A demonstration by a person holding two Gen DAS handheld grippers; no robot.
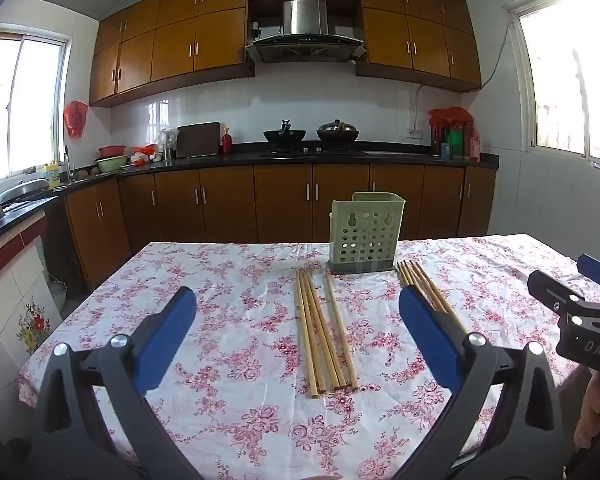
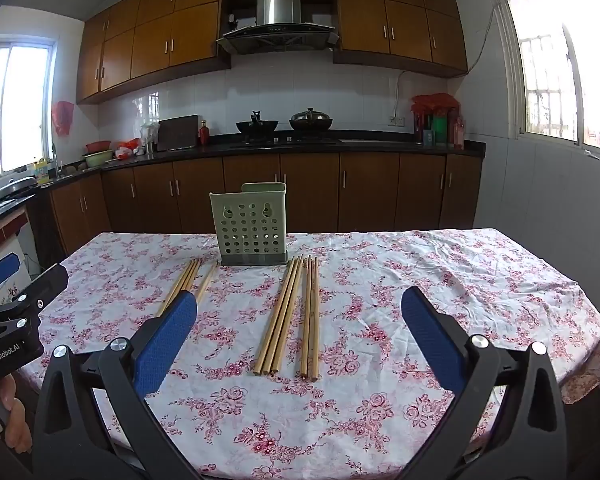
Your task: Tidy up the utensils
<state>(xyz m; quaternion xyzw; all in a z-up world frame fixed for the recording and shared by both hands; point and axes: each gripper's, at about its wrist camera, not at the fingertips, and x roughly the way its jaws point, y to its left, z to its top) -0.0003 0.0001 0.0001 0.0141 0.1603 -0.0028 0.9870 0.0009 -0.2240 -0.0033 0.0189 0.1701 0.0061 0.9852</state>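
Note:
A pale green perforated utensil holder (image 1: 366,232) (image 2: 253,226) stands upright and empty-looking at the far side of the table. Two groups of bamboo chopsticks lie flat in front of it: a left group (image 1: 324,328) (image 2: 188,280) and a right group (image 1: 424,284) (image 2: 296,316). My left gripper (image 1: 298,304) is open and empty, held above the left group. My right gripper (image 2: 300,304) is open and empty, held above the right group; it also shows at the right edge of the left wrist view (image 1: 580,304).
The table carries a white cloth with pink flowers (image 1: 240,280) (image 2: 440,272). Behind it runs a dark kitchen counter (image 2: 300,144) with woks, bottles and wooden cabinets. The left gripper body shows at the left edge of the right wrist view (image 2: 16,312).

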